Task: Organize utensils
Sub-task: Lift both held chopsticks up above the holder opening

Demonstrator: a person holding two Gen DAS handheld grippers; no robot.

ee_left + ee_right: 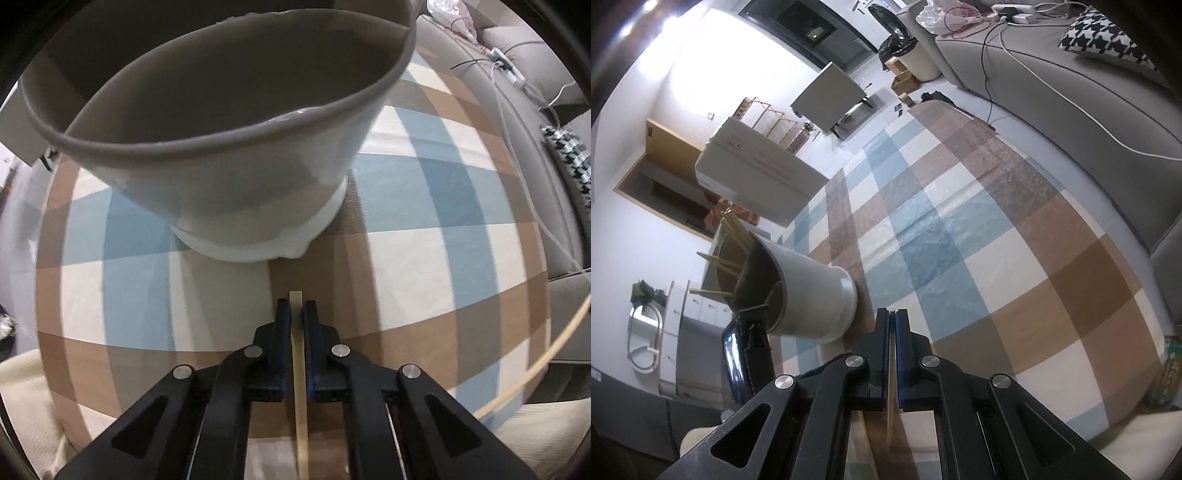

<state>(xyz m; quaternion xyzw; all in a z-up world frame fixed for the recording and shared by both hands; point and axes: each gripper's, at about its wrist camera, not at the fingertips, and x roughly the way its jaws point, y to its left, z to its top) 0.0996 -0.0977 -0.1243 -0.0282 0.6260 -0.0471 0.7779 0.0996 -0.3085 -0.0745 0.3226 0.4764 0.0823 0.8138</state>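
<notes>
A grey utensil holder with a white base stands on the checked tablecloth, filling the upper left wrist view. My left gripper is shut on a flat wooden stick, its tip just short of the holder's base. In the right wrist view the holder stands at left with several wooden sticks in it. My right gripper is shut on a thin wooden stick, to the right of the holder and apart from it.
The checked blue, brown and cream cloth covers the table. A grey sofa with cables and a houndstooth cushion lies beyond the far edge. Another pale stick shows at the right in the left wrist view.
</notes>
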